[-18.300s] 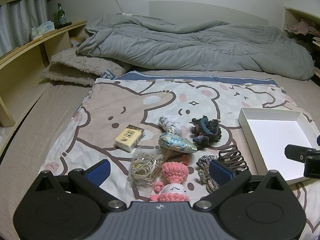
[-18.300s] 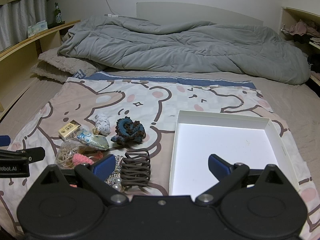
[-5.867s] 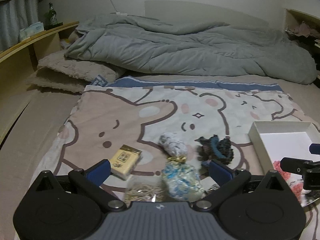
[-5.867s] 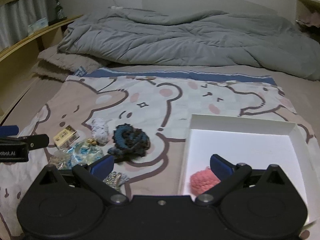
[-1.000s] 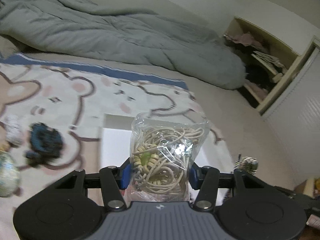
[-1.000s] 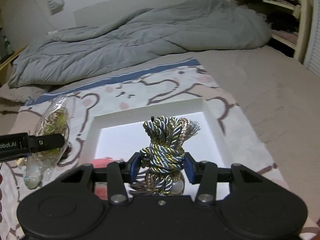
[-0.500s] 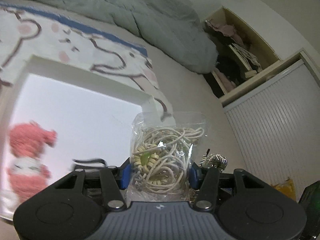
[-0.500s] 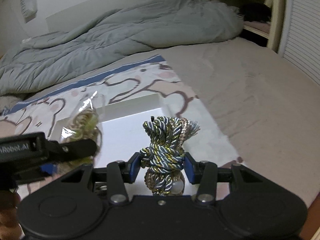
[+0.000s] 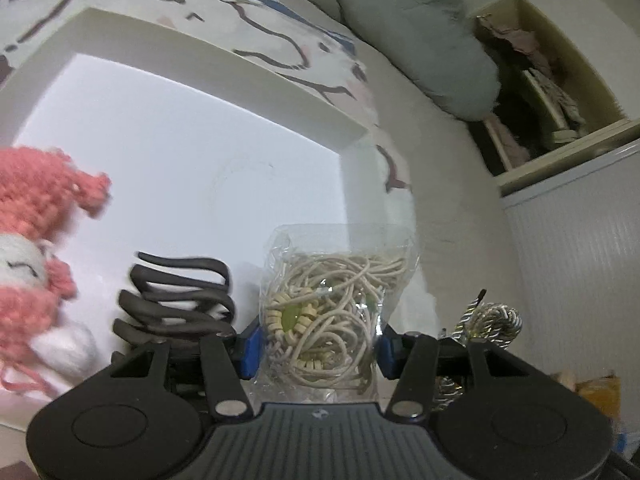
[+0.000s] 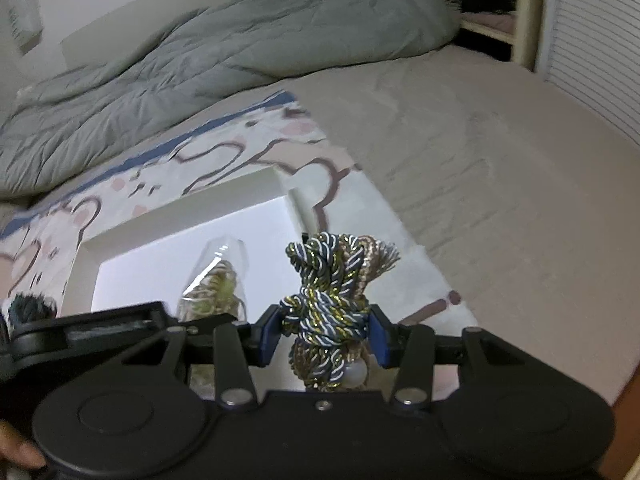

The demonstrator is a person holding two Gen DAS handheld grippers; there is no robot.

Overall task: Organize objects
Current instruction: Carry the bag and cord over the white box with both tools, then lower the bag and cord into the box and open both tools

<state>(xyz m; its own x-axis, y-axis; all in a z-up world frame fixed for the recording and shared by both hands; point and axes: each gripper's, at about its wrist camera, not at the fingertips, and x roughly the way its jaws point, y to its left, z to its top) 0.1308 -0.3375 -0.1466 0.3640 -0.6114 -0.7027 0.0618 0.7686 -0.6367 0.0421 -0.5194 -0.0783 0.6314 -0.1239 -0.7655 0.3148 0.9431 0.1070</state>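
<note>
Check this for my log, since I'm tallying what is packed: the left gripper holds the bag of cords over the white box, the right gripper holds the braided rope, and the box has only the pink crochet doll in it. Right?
Not quite. The white box holds the pink crochet doll and also a dark hair claw clip, as the left wrist view shows. The rest stands: the left gripper holds the bag of cords and the right gripper holds the braided rope.

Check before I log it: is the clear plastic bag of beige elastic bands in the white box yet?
Not yet. The clear plastic bag of beige elastic bands is clamped in the left gripper.
</note>
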